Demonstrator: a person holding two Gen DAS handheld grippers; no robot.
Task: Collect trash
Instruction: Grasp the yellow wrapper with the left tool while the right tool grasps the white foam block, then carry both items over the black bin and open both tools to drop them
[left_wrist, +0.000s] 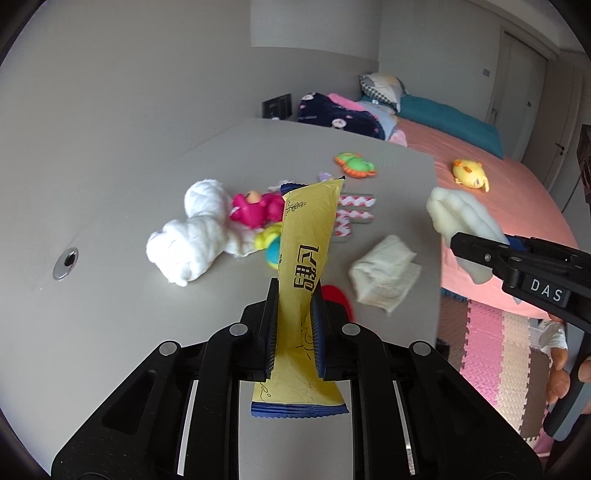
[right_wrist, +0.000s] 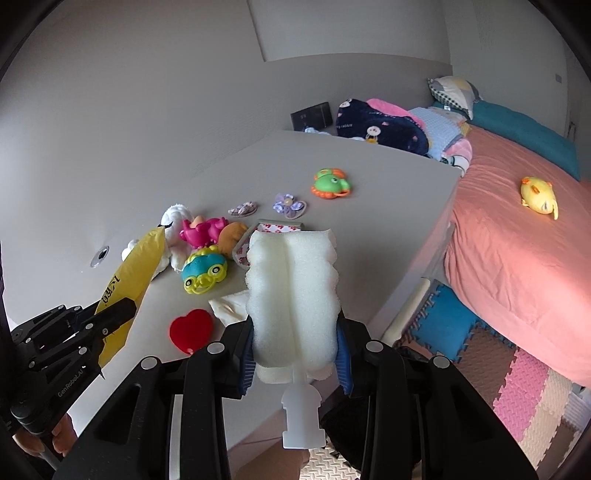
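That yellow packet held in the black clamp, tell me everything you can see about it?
The yellow packet is a long, thin, crinkly wrapper, seemingly plastic film, with black Chinese characters, faint line drawings and dark blue serrated seals at both ends. It looks flat, though its contents cannot be seen. The left gripper pinches it around the middle, holding it above the grey table. Only the finger pads touch it.

Wrapper (left_wrist: 306, 258): yellow, black print, blue crimped ends. Sponge (right_wrist: 293, 291): white. Heart (right_wrist: 191, 329): red. Desk (left_wrist: 129, 332): grey.
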